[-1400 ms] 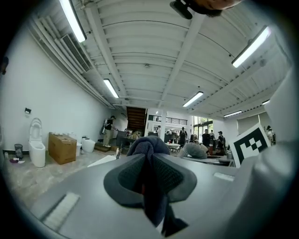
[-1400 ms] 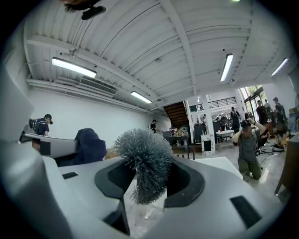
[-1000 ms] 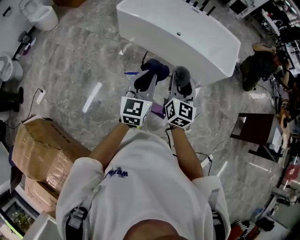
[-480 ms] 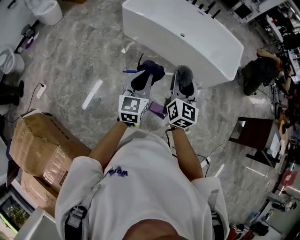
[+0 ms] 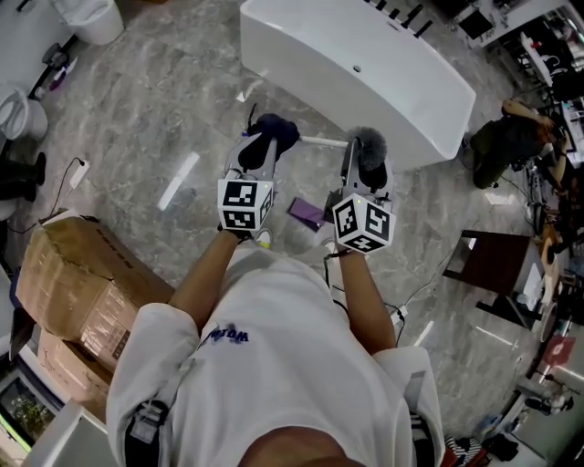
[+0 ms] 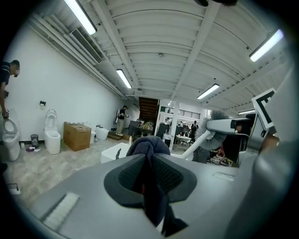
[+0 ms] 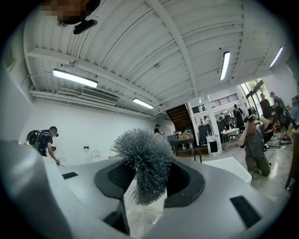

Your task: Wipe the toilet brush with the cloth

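My left gripper is shut on a dark blue cloth, which bunches out past the jaws. My right gripper is shut on the toilet brush, its grey bristle head standing between the jaws. The brush's white handle runs level from the right gripper toward the cloth, and its far end reaches the cloth's edge. In the left gripper view the brush head and handle show at the right. Both grippers are held above the floor, in front of the person's chest.
A white bathtub stands just beyond the grippers. Cardboard boxes sit at the left, toilets at the top left. A purple item lies on the marble floor below. A dark table and a crouching person are at the right.
The two grippers have drawn apart: the left one moved left with the cloth, baring the white handle between them. The right gripper shifted slightly right with the brush.
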`<move>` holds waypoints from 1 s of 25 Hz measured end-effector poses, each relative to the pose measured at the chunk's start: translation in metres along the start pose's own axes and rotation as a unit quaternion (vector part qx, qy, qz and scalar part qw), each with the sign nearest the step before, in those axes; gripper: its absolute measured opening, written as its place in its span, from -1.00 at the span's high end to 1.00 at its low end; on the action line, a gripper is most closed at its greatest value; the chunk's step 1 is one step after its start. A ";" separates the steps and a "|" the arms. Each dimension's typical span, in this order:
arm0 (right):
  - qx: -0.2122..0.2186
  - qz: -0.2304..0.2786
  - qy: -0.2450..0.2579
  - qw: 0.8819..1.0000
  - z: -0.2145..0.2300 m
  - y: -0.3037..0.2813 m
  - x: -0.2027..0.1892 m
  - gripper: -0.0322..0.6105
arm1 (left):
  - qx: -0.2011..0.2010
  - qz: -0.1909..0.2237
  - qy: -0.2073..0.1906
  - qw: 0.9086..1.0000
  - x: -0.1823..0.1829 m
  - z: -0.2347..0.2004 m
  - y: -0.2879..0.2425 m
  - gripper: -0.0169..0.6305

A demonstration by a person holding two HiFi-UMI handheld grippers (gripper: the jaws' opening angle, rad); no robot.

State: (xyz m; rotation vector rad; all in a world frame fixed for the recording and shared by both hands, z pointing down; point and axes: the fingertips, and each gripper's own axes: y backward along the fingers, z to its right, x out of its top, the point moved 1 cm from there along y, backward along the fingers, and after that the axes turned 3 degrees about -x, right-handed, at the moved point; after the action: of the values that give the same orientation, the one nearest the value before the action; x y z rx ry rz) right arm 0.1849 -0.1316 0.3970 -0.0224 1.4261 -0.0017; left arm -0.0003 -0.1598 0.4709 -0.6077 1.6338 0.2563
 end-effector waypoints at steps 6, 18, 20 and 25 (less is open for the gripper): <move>-0.001 -0.003 -0.008 1.000 -0.003 -0.002 -0.002 0.33 | -0.022 0.010 0.001 1.000 0.011 0.016 -0.003 0.79; 0.011 -0.014 -0.024 1.000 -0.017 -0.001 -0.009 0.33 | -0.073 0.038 0.008 0.997 0.037 0.051 -0.008 0.79; 0.012 -0.022 -0.029 0.999 -0.017 -0.001 -0.015 0.33 | -0.077 0.037 0.010 0.996 0.038 0.054 -0.007 0.79; 0.009 -0.040 -0.061 0.997 -0.013 0.000 -0.024 0.32 | -0.081 0.031 -0.004 0.996 0.030 0.060 -0.008 0.79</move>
State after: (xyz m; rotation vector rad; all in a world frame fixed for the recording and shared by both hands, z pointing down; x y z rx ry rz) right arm 0.1685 -0.1317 0.4193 -0.0642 1.3017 -0.0769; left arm 0.0537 -0.1439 0.4329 -0.6793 1.6361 0.4394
